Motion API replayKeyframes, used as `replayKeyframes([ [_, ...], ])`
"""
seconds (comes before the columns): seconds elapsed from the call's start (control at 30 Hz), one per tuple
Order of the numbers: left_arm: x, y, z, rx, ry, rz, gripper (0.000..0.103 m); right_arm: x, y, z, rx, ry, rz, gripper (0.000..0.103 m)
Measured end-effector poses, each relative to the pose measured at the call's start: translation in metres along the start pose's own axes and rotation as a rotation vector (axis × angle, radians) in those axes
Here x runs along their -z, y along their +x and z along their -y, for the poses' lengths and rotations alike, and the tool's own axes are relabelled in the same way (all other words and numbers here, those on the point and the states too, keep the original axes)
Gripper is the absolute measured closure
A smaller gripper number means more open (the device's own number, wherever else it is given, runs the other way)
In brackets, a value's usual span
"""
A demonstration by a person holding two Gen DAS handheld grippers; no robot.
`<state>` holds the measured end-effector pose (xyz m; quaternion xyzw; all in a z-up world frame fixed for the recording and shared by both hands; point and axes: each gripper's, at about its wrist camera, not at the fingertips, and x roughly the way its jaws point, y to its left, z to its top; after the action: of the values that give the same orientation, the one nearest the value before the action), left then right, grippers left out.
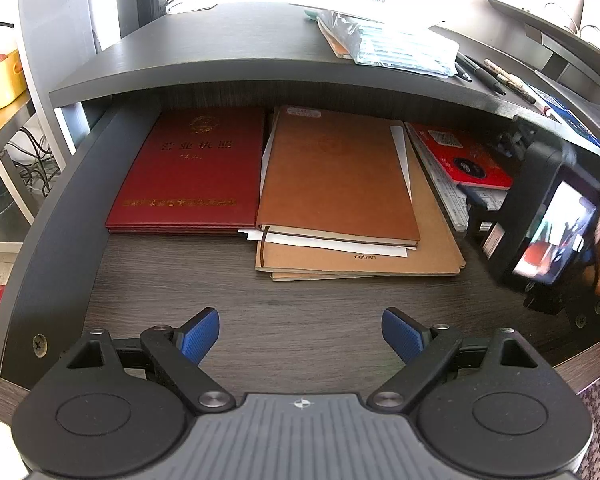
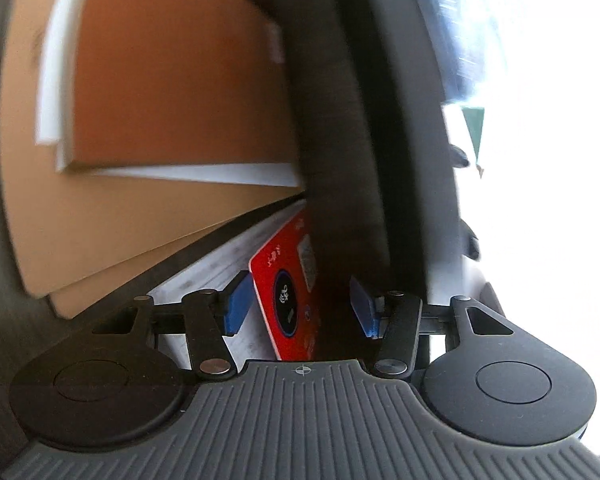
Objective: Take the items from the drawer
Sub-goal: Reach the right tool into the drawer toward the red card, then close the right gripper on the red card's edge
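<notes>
The open drawer (image 1: 172,276) holds a dark red certificate folder (image 1: 192,168) at the left, a brown notebook (image 1: 336,176) on tan folders (image 1: 432,240) in the middle, and a red booklet (image 1: 460,156) on white sheets at the right. My left gripper (image 1: 300,334) is open and empty above the drawer's bare front. My right gripper (image 2: 298,304) is open, its jaws to either side of the red booklet (image 2: 288,292), low over the white sheets (image 2: 204,280). Its body shows at the right of the left wrist view (image 1: 548,216). The right wrist view is blurred.
The desktop (image 1: 228,48) overhangs the drawer's back. On it lie a plastic-wrapped packet (image 1: 404,48) and several pens (image 1: 496,76). The drawer's left wall (image 1: 60,216) and right wall bound the space. A yellow box (image 1: 0,84) sits off to the left.
</notes>
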<state>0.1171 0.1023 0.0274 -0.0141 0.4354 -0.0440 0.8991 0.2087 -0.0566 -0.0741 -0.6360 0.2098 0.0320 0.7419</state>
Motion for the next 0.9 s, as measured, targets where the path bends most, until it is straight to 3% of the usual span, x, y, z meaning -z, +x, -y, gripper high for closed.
replayKeyframes([
  [0.07,0.0,0.0,0.0,0.0,0.0,0.0,0.014,0.002,0.002,-0.009,0.018,-0.06,0.014,0.04],
  [0.17,0.0,0.0,0.0,0.0,0.0,0.001,0.014,0.006,0.002,-0.013,0.045,-0.101,0.048,0.04],
  [0.47,0.0,0.0,0.0,-0.002,0.0,-0.001,0.014,-0.021,0.002,0.0,-0.002,0.016,0.136,0.041],
  [0.57,0.0,0.0,0.0,-0.001,0.0,-0.003,0.014,-0.031,0.009,0.005,-0.05,0.047,0.109,0.041],
  [0.73,0.0,0.0,-0.001,0.0,0.001,-0.002,0.014,-0.016,0.011,0.024,-0.171,0.149,0.04,0.04],
  [0.9,0.0,0.001,-0.001,0.0,0.001,-0.002,0.014,0.001,0.018,0.024,-0.234,0.123,0.007,0.05],
])
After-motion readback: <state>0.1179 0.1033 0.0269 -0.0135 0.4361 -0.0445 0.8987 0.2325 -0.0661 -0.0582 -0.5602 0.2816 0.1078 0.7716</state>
